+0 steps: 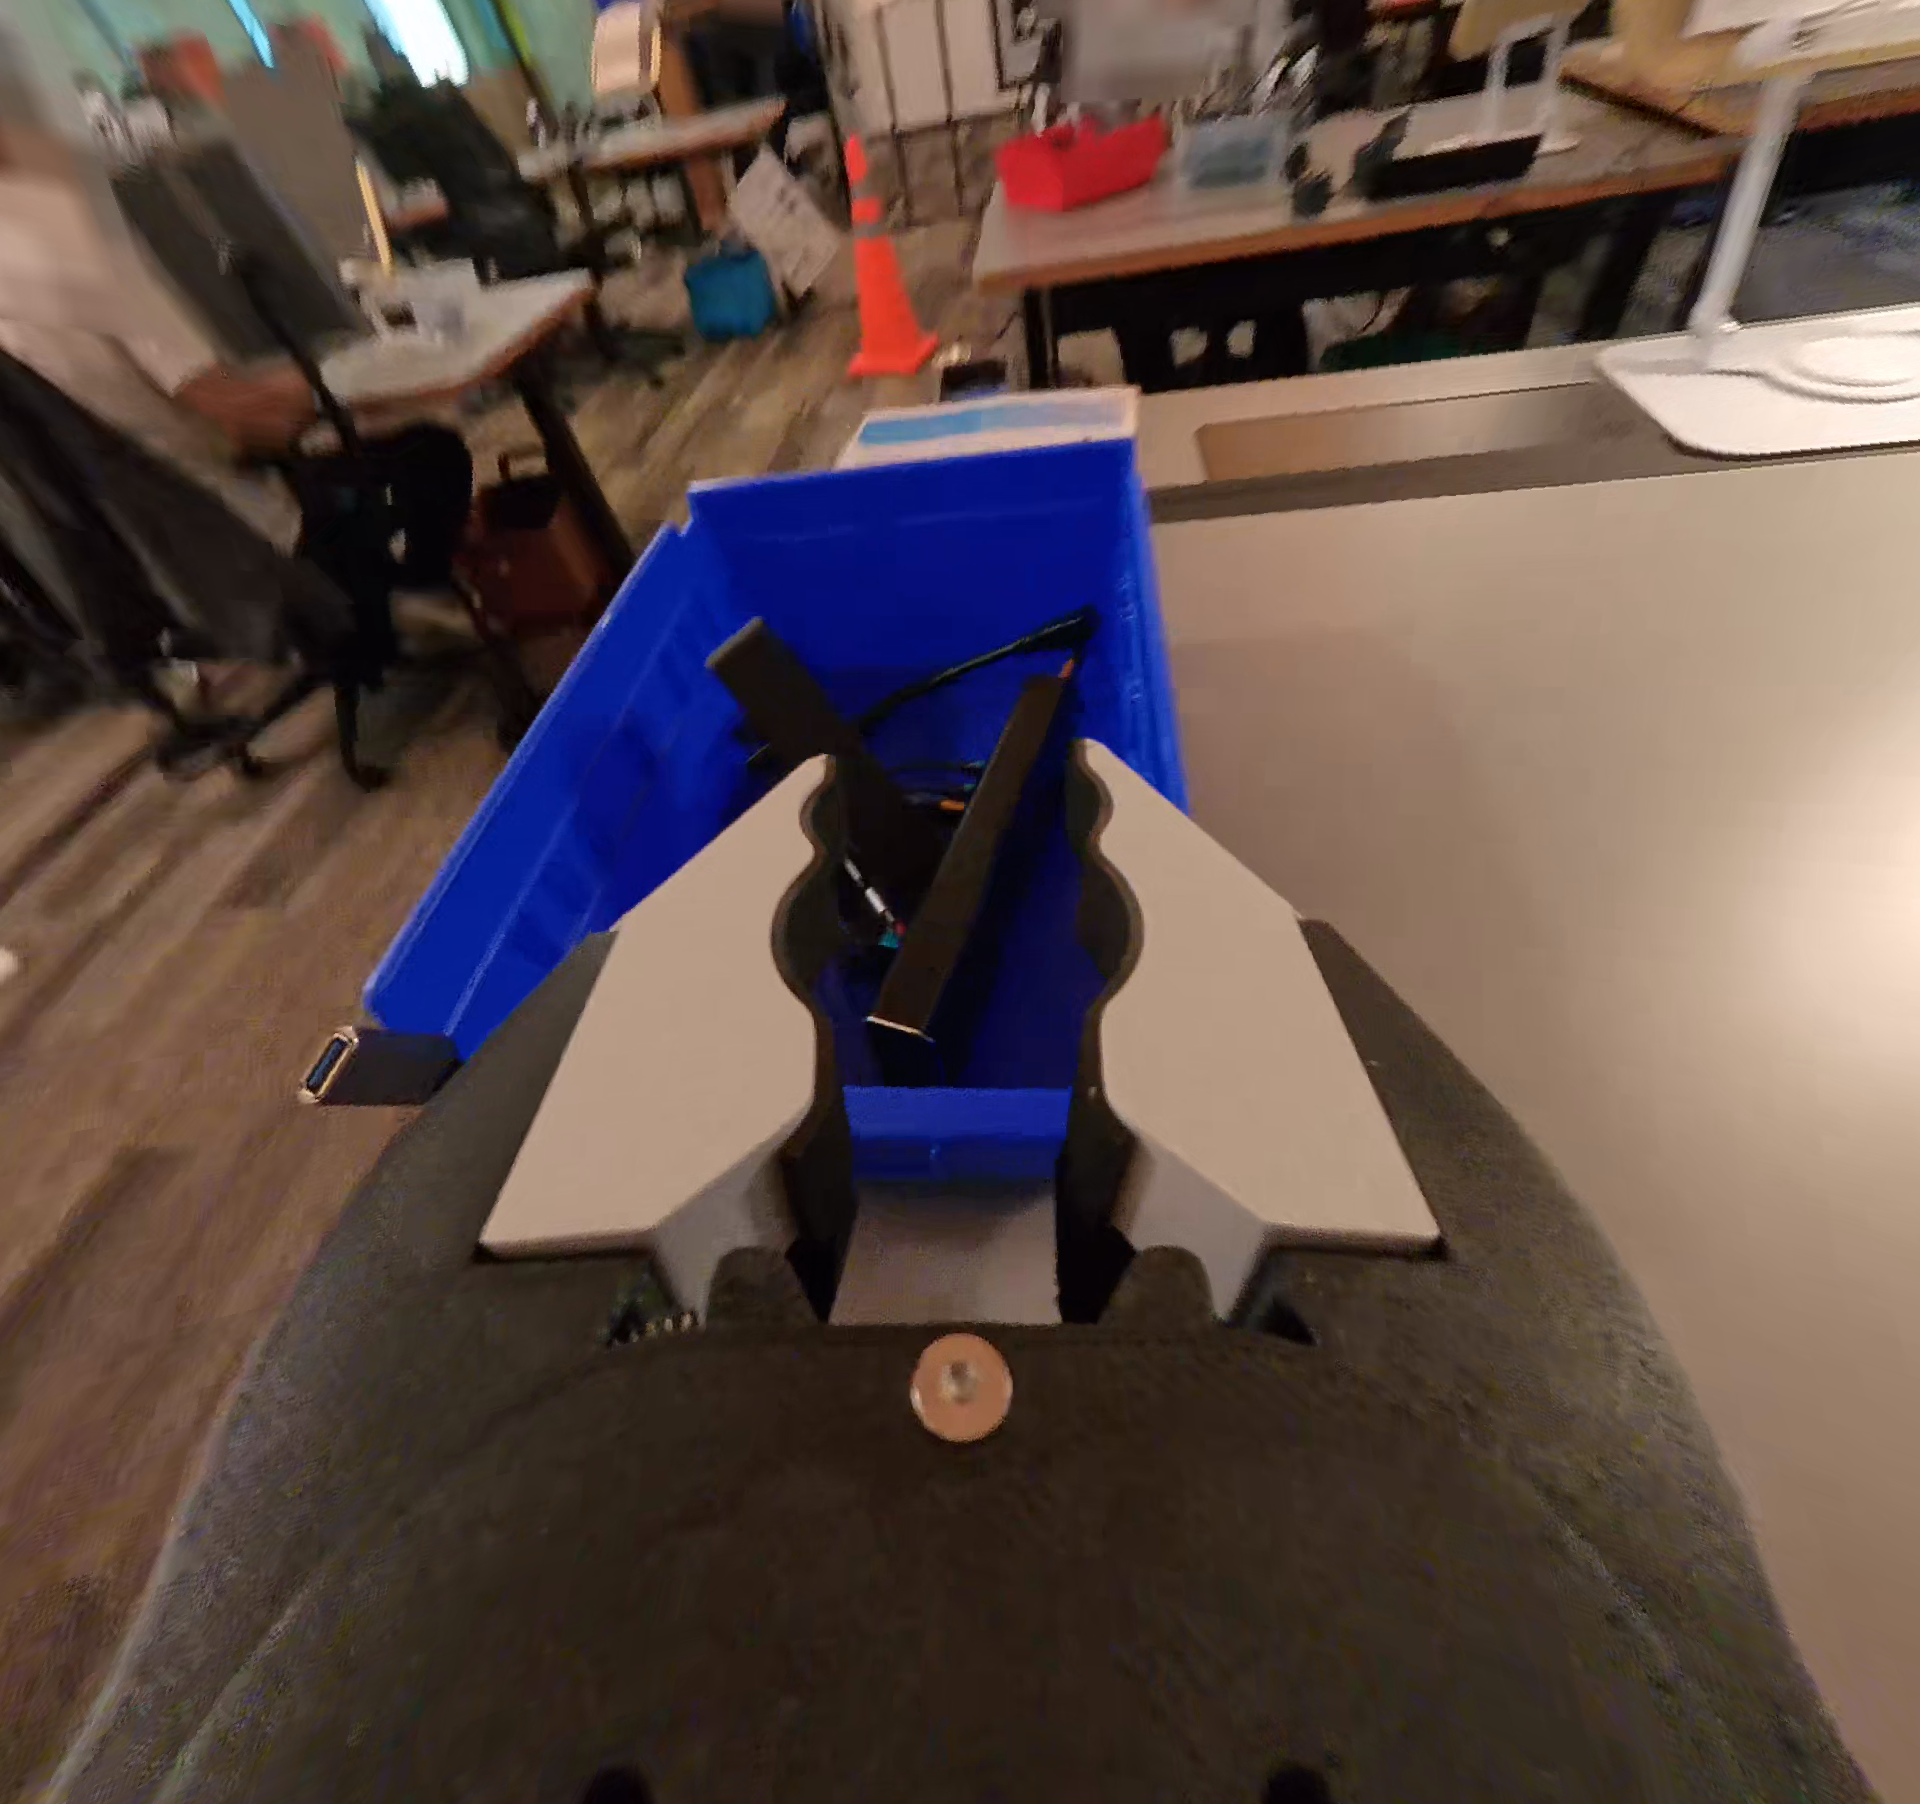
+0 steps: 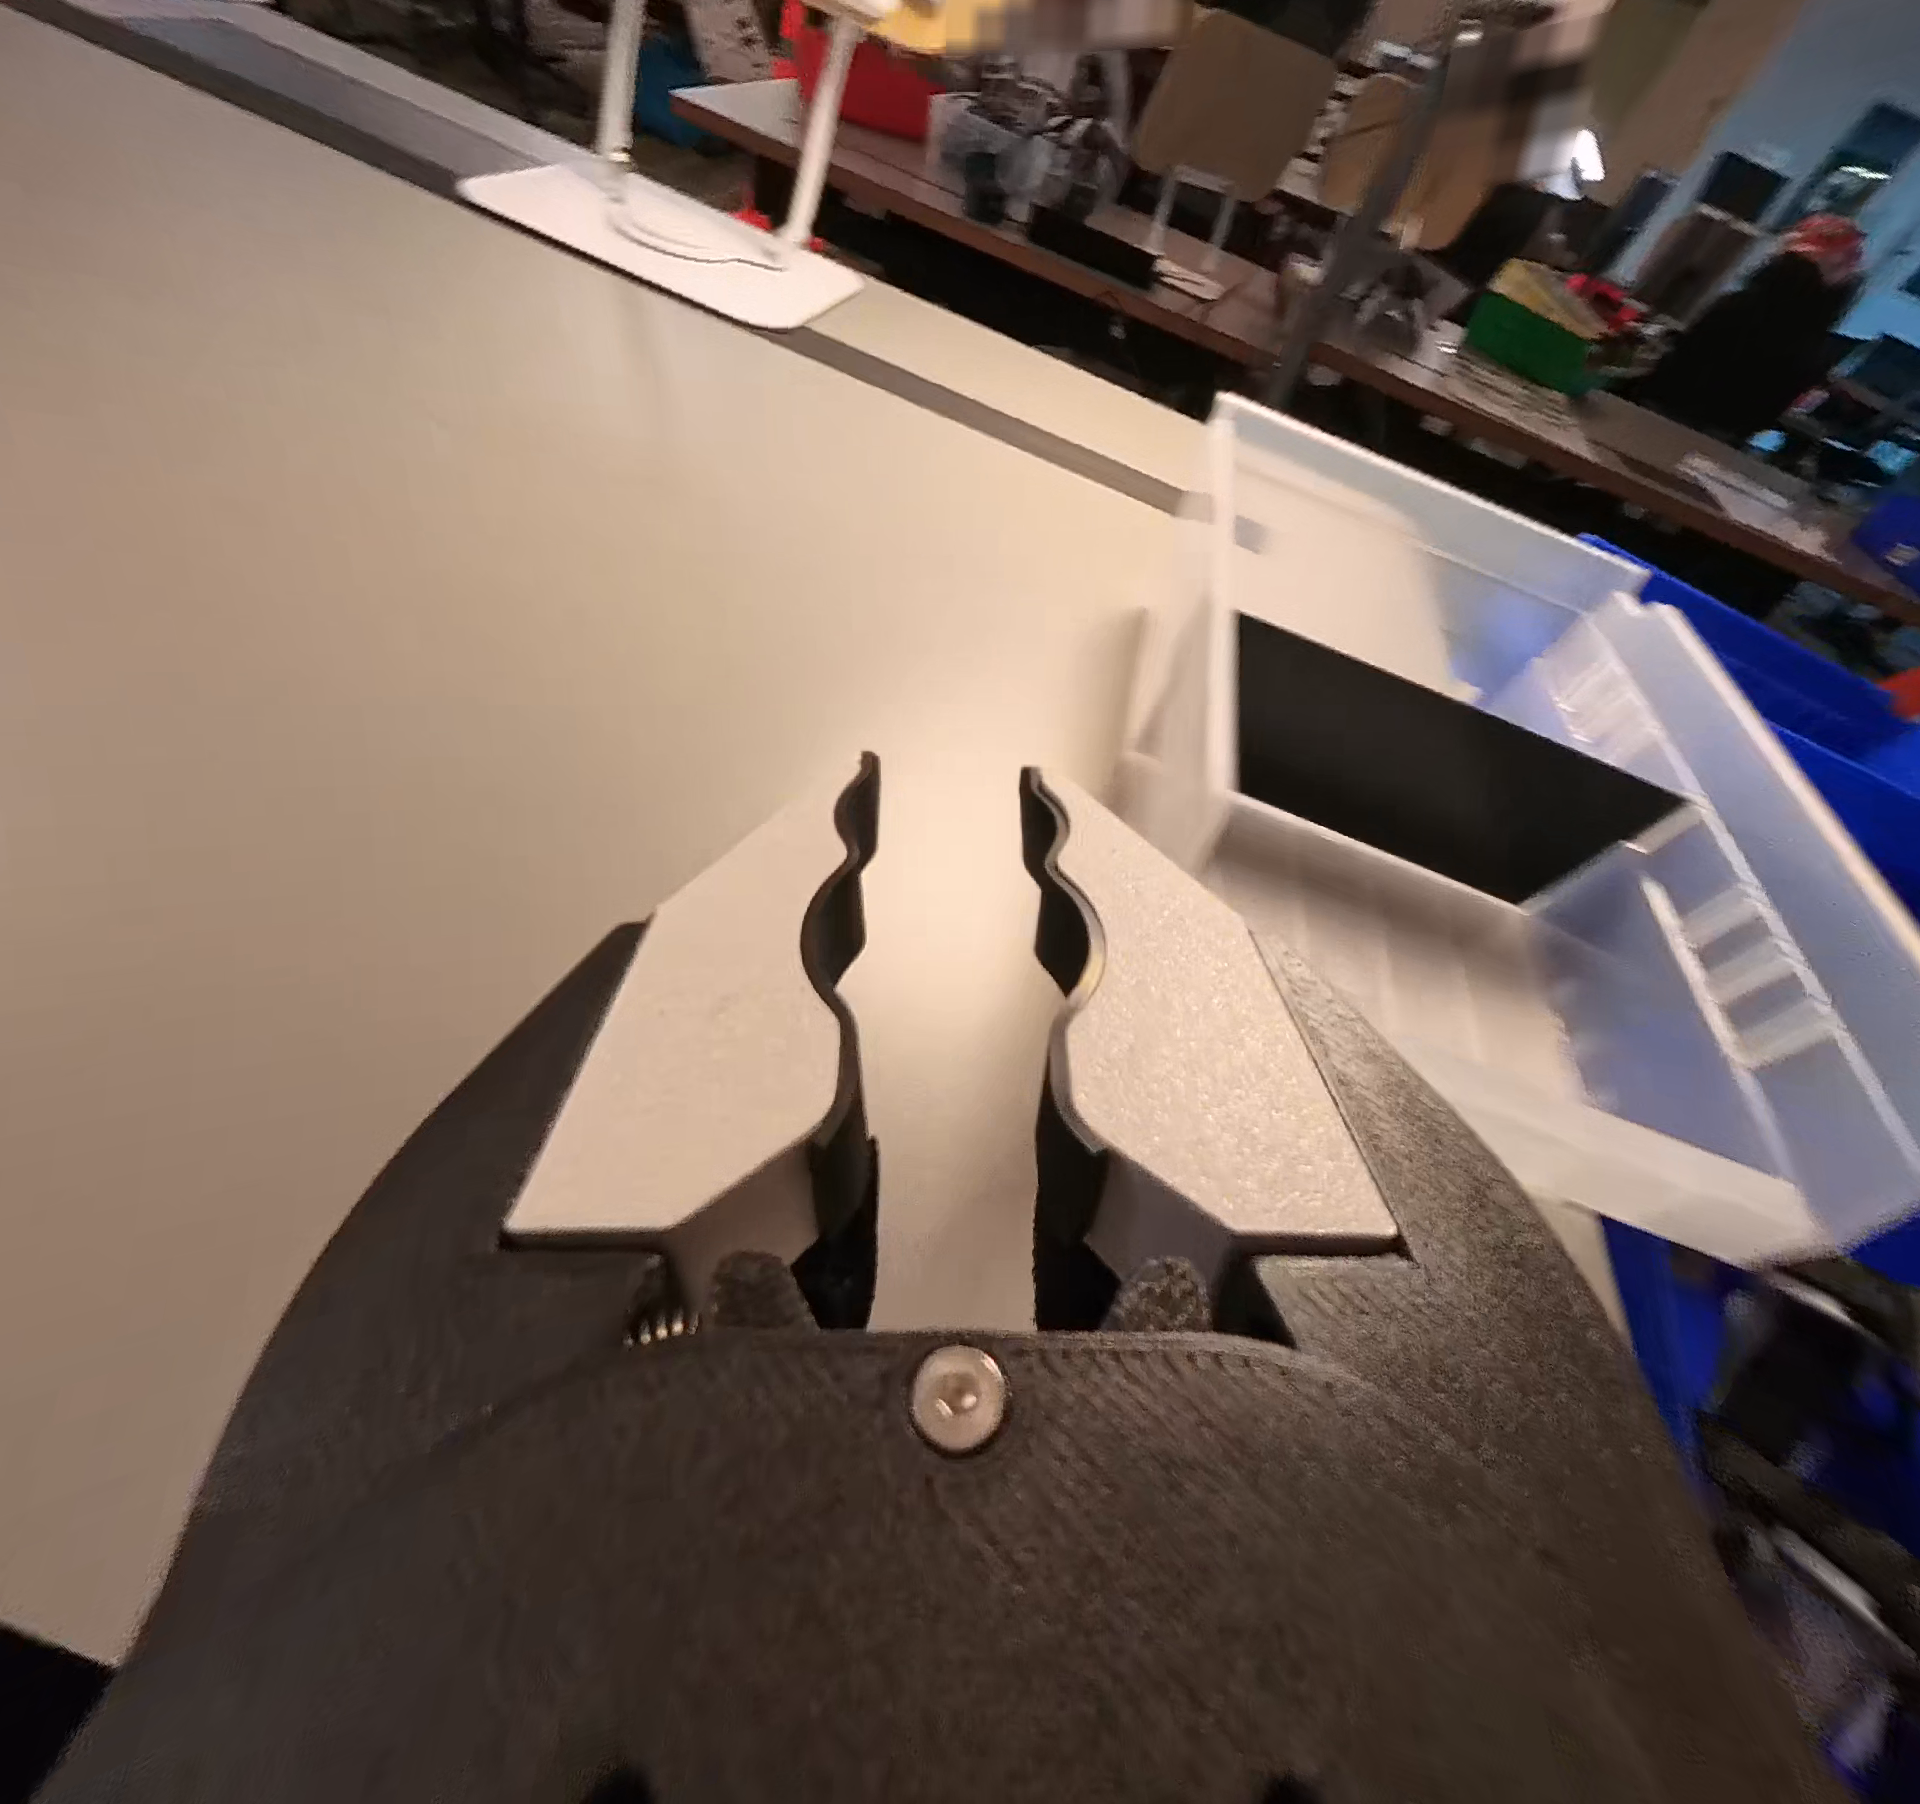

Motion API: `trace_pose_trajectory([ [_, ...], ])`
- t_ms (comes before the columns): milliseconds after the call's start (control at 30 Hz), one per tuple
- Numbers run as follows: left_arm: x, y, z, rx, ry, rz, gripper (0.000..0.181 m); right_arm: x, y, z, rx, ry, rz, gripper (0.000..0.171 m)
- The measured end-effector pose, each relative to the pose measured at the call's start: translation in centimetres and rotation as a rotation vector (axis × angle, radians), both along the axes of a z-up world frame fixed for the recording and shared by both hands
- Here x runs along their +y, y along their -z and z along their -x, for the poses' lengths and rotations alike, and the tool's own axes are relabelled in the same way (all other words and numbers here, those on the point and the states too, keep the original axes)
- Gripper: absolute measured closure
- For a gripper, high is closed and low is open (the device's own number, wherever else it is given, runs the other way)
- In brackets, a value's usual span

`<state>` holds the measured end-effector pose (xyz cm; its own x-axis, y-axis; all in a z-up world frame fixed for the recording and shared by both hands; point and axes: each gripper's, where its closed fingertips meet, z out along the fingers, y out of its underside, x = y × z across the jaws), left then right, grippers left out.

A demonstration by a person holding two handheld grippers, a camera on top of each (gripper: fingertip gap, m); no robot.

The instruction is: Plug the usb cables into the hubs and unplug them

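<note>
An orange cone [image 1: 881,300] stands on the far floor; a white stand [image 2: 675,237] rests at the pale worktop's [image 2: 416,559] far edge.

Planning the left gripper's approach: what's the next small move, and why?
Probably lower the left gripper into the blue bin and close on the nearer black hub. Its jaws are open and empty, the hubs and cables lie tangled inside, and the right gripper is open over bare table.
</note>
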<state>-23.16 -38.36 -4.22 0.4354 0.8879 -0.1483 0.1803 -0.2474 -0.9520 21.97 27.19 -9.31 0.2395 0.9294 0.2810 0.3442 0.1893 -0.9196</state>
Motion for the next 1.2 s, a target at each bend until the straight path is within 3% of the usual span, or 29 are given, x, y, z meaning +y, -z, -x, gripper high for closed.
trace_pose_trajectory([
  [200,-0.4,3.8,6.6,-0.311,-0.060,-0.095,0.123,-4.5,2.6,4.3,-0.066,-0.126,0.008,0.145],
  [433,-0.4,8.5,10.9,-0.528,-0.186,0.059,0.125,-6.2,3.5,5.9,-0.083,-0.166,0.021,0.146],
  [567,-0.4,10.0,12.1,-0.558,-0.193,0.085,0.145,-5.8,4.5,5.9,-0.102,-0.159,0.034,0.147],
  [700,0.0,9.4,12.8,-0.510,-0.150,0.039,0.148,-5.3,5.3,5.9,-0.118,-0.147,0.046,0.147],
  [867,0.9,4.3,12.9,-0.353,-0.098,-0.052,0.149,-5.2,5.2,5.9,-0.115,-0.159,0.043,0.148],
  [1067,2.9,-6.1,10.8,-0.049,-0.039,0.003,0.150,-5.5,5.1,6.3,-0.110,-0.174,0.043,0.148],
  [1200,6.5,-13.1,7.1,0.202,0.081,0.045,0.150,-6.4,4.9,6.7,-0.101,-0.202,0.046,0.148],
])
